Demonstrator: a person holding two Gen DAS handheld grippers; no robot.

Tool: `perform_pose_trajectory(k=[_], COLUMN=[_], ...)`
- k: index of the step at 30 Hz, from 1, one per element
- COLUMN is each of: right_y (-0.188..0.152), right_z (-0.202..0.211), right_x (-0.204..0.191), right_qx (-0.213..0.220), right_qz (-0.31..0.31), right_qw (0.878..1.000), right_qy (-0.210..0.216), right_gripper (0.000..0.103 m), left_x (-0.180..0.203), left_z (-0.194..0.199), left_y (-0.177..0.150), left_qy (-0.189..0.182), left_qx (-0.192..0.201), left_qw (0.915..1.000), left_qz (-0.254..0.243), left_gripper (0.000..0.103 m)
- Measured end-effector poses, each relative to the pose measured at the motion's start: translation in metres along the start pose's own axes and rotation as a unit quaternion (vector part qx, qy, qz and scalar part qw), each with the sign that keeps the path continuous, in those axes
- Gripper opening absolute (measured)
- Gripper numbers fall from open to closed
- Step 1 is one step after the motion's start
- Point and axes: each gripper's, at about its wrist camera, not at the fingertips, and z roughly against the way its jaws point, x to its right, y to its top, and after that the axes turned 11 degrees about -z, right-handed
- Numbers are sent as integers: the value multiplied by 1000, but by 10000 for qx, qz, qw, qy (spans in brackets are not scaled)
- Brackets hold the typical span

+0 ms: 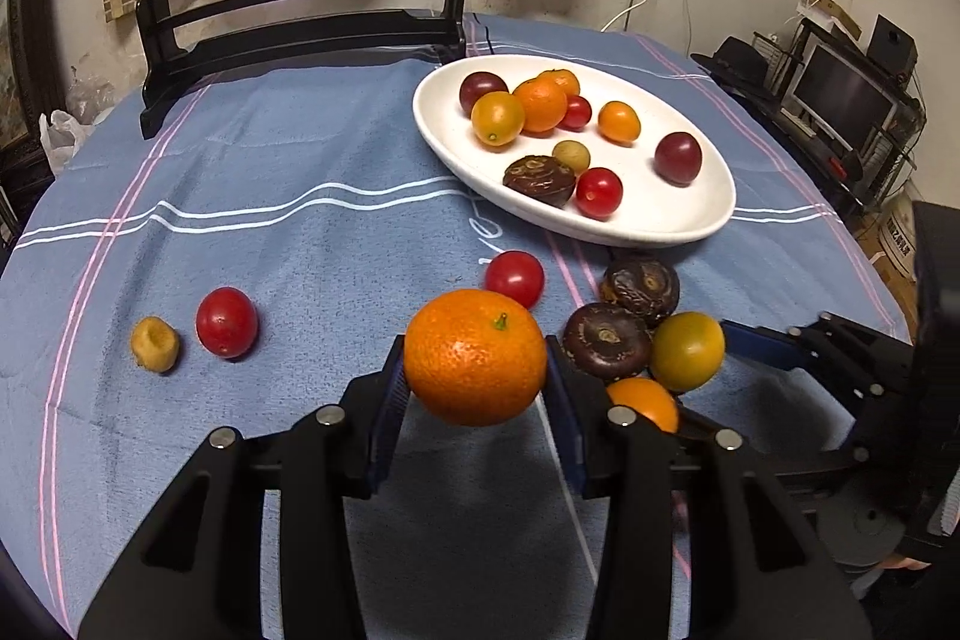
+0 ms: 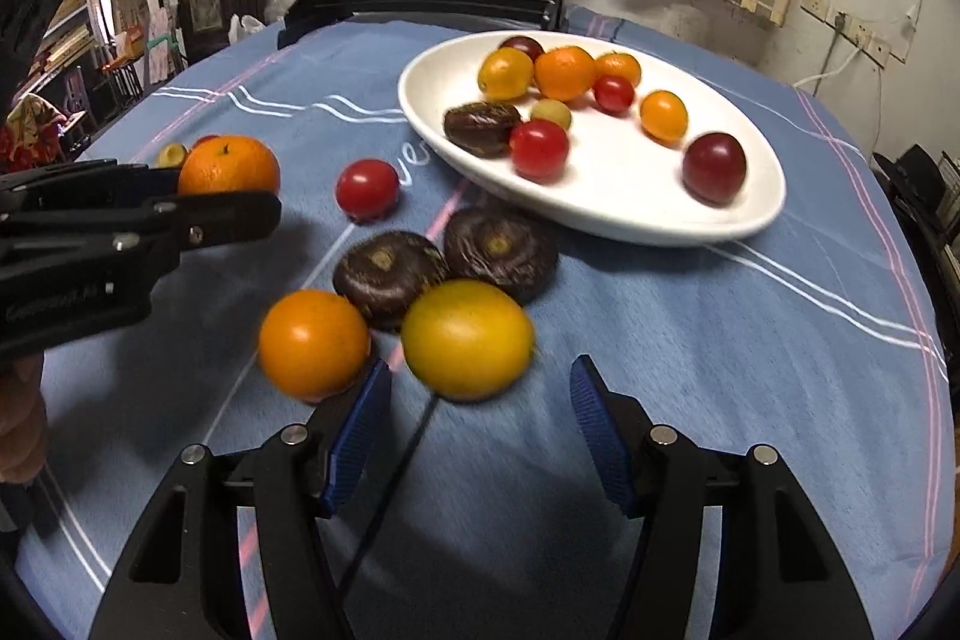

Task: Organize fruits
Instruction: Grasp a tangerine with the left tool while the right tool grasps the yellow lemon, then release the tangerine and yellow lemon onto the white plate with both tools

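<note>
My left gripper [image 1: 475,382] is pinching a round, pebbly-skinned orange mandarin [image 1: 474,357] across its widest part, one blue ribbed pad on each flank, with the small green stem stub facing up. The fruit appears lifted just clear of the blue striped tablecloth [image 1: 270,160], near the front rim of the oval white ceramic plate [image 1: 690,214]. I judge it light and fairly firm, but the peel is loose and soft beneath, so a hard squeeze would bruise it; holding it at its widest girth, as I do now, looks the safest grip, since its rounded, slightly glossy skin could slip out if taken nearer the top or bottom. My right gripper [image 2: 480,418] is spread wide and holds nothing, its fingers pointing at a smooth yellow-green round fruit [image 2: 467,338] lying just ahead on the cloth. That one touches a dark brown, wrinkled flat fruit [image 2: 389,277], with a second like it [image 2: 501,253] behind and a smooth orange tomato-like fruit [image 2: 313,343] beside. Its slick, taut skin suggests it would roll readily. A red cherry tomato [image 2: 367,189] sits farther off, and the plate already holds about ten small fruits.
</note>
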Motion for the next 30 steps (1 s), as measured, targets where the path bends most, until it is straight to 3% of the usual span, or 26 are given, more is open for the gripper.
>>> perform_pose_trajectory(k=[4, 8, 15, 24, 30], right_y=[8, 12, 12, 20, 34], right_z=[-4, -4, 17, 60, 54], right_x=[9, 19, 18, 25, 31], right_qx=[-51, 0, 224, 1214, 1163], right_qz=[-365, -649, -640, -819, -1027], right_qw=[9987, 9964, 9968, 9882, 9877], right_qy=[344, 545, 430, 450, 170], right_gripper=[59, 42, 42, 42, 42], left_x=[0, 1, -1, -5, 4], left_z=[0, -3, -3, 19, 24], left_y=[0, 0, 0, 8, 25], left_qy=[1, 11, 23, 65, -9], left_qx=[1, -48, -47, 452, 422], left_qw=[10000, 10000, 10000, 9989, 9991], left_qz=[16, -14, 25, 95, 83], left_gripper=[42, 42, 42, 42, 42])
